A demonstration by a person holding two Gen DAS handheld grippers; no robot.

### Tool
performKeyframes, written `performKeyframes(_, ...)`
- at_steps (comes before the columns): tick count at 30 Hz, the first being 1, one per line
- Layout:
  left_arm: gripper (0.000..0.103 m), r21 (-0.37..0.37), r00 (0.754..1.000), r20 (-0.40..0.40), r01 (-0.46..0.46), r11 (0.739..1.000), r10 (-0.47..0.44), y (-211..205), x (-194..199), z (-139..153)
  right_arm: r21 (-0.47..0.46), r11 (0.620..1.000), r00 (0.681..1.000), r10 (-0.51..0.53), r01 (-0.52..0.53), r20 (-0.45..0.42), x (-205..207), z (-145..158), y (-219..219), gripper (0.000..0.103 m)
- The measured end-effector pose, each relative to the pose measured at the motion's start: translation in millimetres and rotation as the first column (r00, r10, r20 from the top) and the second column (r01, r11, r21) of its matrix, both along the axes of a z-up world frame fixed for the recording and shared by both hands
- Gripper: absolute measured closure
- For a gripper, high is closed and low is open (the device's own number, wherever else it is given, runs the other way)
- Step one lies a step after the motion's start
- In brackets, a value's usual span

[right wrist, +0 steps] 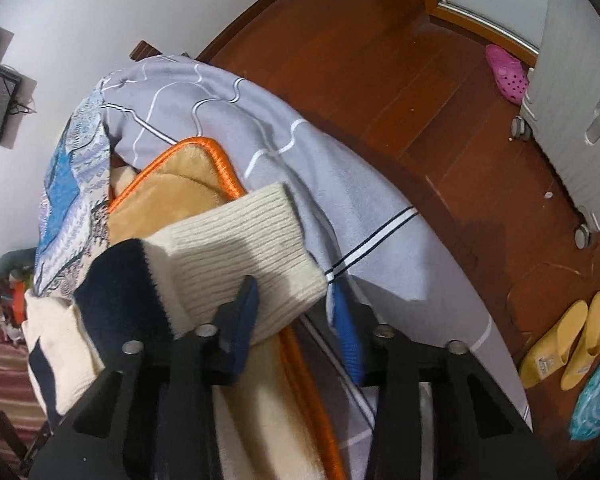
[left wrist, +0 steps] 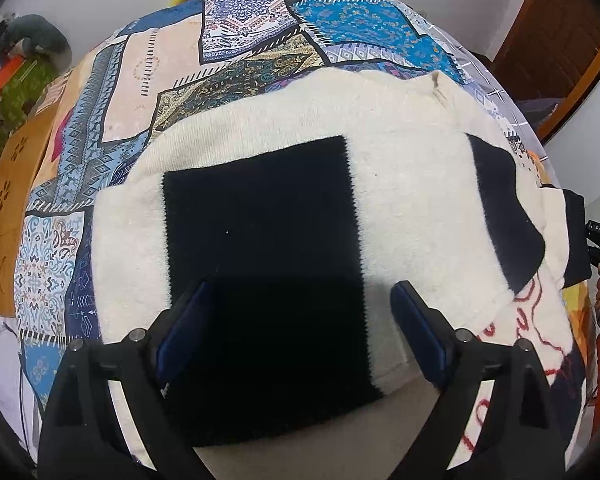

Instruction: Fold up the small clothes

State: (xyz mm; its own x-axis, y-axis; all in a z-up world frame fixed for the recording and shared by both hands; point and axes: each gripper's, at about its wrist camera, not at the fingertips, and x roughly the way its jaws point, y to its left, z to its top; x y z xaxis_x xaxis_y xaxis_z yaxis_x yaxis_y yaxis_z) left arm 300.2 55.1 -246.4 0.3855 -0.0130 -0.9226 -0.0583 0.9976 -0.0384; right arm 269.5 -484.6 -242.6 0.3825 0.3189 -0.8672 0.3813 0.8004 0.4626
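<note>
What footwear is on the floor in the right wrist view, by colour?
pink clog: 1
yellow slippers: 2
Total: 3
The teal patterned item at the edge is not counted; I cannot tell what it is.

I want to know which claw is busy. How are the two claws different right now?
The left gripper is spread wide above the sweater's black patch, holding nothing; the right gripper has its fingers around the ribbed cream cuff. The left looks over the patterned bedspread; the right over the wooden floor. Both have blue pads.
</note>
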Motion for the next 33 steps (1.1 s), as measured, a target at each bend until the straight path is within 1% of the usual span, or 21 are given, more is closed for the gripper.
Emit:
performKeyframes(2,0.011,-0.002,1.000,0.000,-0.002,1.000,0.002,0,0,0,-0.018,1.000,1.000,0.006,-0.006,0.000,0,4,4,0.078)
performKeyframes(4,0.011,-0.006,1.000,-0.001,-0.005,1.000,0.005,1,-2,1,-0.043,0.999,1.000,0.010,-0.011,-0.003,-1,8,6,0.079)
performKeyframes(7,0.011,-0.010,1.000,-0.001,-0.004,1.000,0.004,2,-3,1,-0.058,0.998,1.000,-0.025,0.024,-0.007,-2,16,5,0.077)
performKeyframes(11,0.011,-0.009,1.000,0.000,-0.003,1.000,0.003,2,-4,1,-0.074,0.997,1.000,0.002,-0.001,0.006,-7,27,8,0.075)
performKeyframes(13,0.011,-0.010,1.000,0.001,-0.005,1.000,0.005,2,-4,1,-0.066,0.998,1.000,0.009,-0.008,0.011,-9,29,11,0.074)
performKeyframes(14,0.011,-0.011,1.000,0.001,-0.005,1.000,0.005,2,-4,1,-0.057,0.998,1.000,0.002,-0.001,0.020,-10,29,12,0.069)
performKeyframes(15,0.011,-0.011,1.000,0.001,-0.006,1.000,0.006,2,-4,1,-0.046,0.999,1.000,-0.006,0.008,0.026,-11,29,12,0.066)
performKeyframes(16,0.011,-0.011,1.000,0.001,-0.006,1.000,0.006,2,-4,1,-0.047,0.999,1.000,-0.012,0.013,0.025,-10,28,14,0.063)
performKeyframes(17,0.011,-0.011,1.000,0.001,-0.006,1.000,0.006,2,-4,1,-0.051,0.998,1.000,-0.020,0.021,0.021,-8,25,14,0.063)
performKeyframes(18,0.011,-0.011,1.000,0.002,-0.006,1.000,0.006,2,-4,1,-0.046,0.999,0.999,-0.027,0.028,0.017,-7,22,14,0.063)
performKeyframes(20,0.011,-0.011,1.000,0.002,-0.006,1.000,0.006,2,-4,1,0.012,0.998,0.998,-0.060,0.060,0.009,-4,12,11,0.063)
performKeyframes(23,0.011,-0.015,1.000,0.000,-0.009,1.000,0.009,1,-4,1,0.114,0.986,0.992,-0.125,0.123,0.009,-3,0,1,0.063)
performKeyframes(25,0.011,-0.015,1.000,-0.001,-0.010,1.000,0.010,1,-3,1,0.139,0.982,0.991,-0.134,0.131,0.016,-1,-3,0,0.063)
performKeyframes(27,0.011,-0.015,1.000,0.000,-0.010,1.000,0.010,1,-4,1,0.124,0.985,0.992,-0.123,0.120,0.020,2,-3,3,0.063)
performKeyframes(28,0.011,-0.015,1.000,0.000,-0.010,1.000,0.010,1,-3,1,0.113,0.987,0.993,-0.117,0.114,0.026,2,-2,5,0.067)
performKeyframes(29,0.011,-0.016,1.000,0.000,-0.011,1.000,0.011,2,-3,1,0.100,0.990,0.994,-0.103,0.099,0.039,3,2,7,0.076)
performKeyframes(30,0.011,-0.016,1.000,0.000,-0.012,1.000,0.012,2,-3,1,0.088,0.992,0.994,-0.094,0.089,0.053,4,6,9,0.081)
performKeyframes(31,0.011,-0.017,1.000,0.000,-0.012,1.000,0.012,2,-3,1,0.067,0.994,0.994,-0.091,0.087,0.059,4,10,10,0.090)
performKeyframes(32,0.011,-0.017,1.000,-0.001,-0.013,1.000,0.013,2,-3,1,0.045,0.995,0.994,-0.087,0.084,0.065,4,13,11,0.093)
performKeyframes(33,0.011,-0.017,1.000,-0.001,-0.014,1.000,0.013,2,-3,2,0.024,0.996,0.994,-0.083,0.081,0.073,5,18,11,0.093)
